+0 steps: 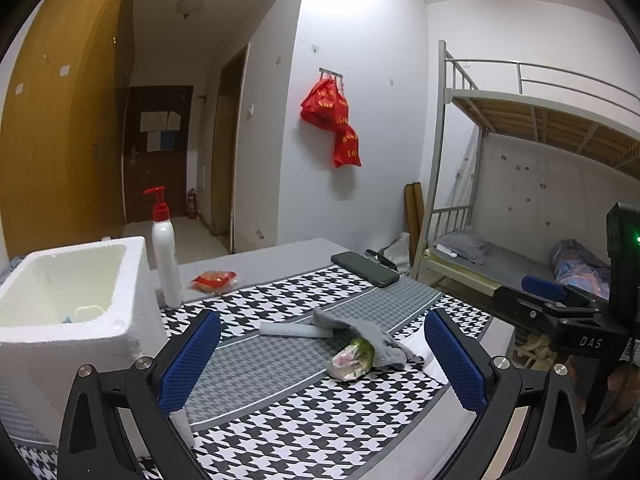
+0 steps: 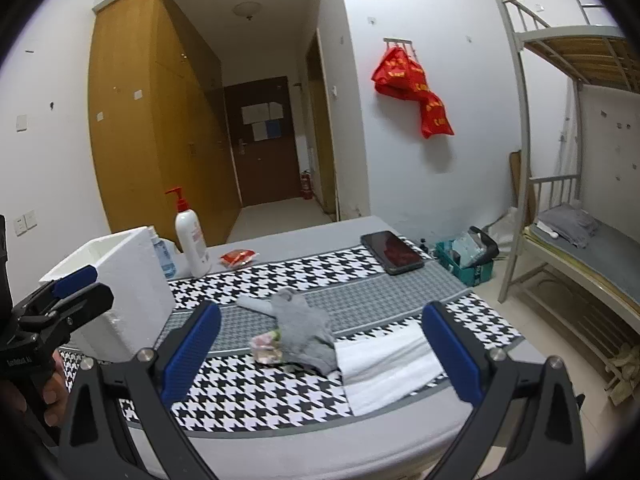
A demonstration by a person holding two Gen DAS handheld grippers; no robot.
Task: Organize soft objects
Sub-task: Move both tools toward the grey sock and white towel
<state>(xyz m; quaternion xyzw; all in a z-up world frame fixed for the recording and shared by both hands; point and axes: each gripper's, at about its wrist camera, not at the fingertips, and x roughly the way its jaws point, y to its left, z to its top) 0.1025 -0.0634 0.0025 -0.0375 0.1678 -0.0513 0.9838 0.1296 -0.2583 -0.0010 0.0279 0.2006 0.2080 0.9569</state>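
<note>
Left to right: the foam box (image 1: 72,300) stands beside the left tool (image 1: 322,364), spread wide and holding nothing. Ahead on the tabletop (image 2: 280,396) lies the grey sock (image 1: 360,334) over a floral pouch (image 1: 350,362). The right tool (image 2: 320,356) is likewise spread above the white cloth (image 2: 384,372).

Grey cloth (image 1: 362,334) drapes over one end of the floral bundle (image 1: 350,362) — that end is hidden. Foam box (image 1: 76,320): its contents are mostly concealed by its wall; only a pale lid-like piece shows, not identifiable. Clear bottle (image 2: 163,254) half hidden behind the box. Print on the red packet (image 2: 239,257) is too small to read. Right gripper (image 1: 560,300) cut off by the frame edge — jaw state unclear there.
</note>
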